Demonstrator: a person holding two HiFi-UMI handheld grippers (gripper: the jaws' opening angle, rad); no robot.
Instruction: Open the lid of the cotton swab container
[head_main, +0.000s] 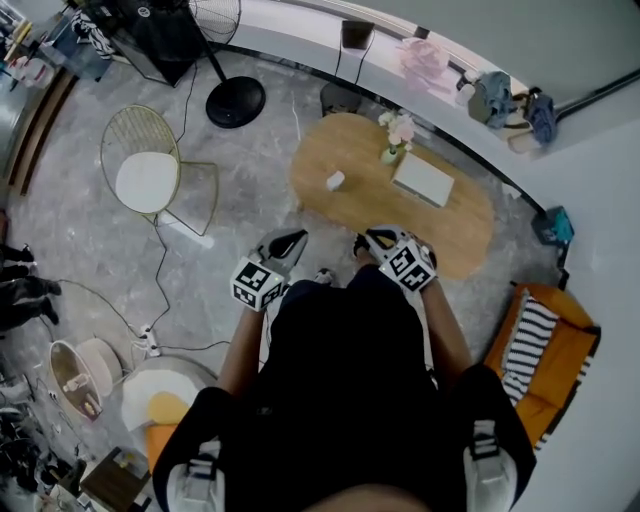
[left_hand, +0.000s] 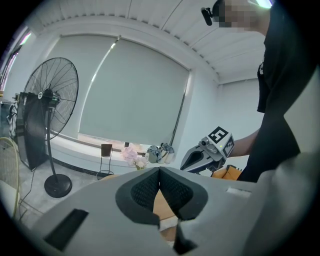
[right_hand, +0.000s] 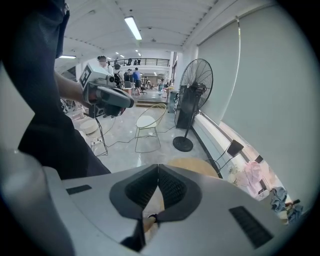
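A small white container stands on the oval wooden table, towards its left end and well ahead of both grippers. My left gripper hangs over the floor just short of the table's near edge, jaws shut with nothing between them. My right gripper hovers at the near edge, likewise shut and empty. In the left gripper view the shut pads meet in front of the table, with the right gripper beside them. The right gripper view shows its own closed pads and the left gripper off to the left.
On the table also stand a vase of pale flowers and a flat white box. A standing fan and a wire chair with a white seat are at the left. An orange seat with a striped cushion is at the right. Cables trail across the floor.
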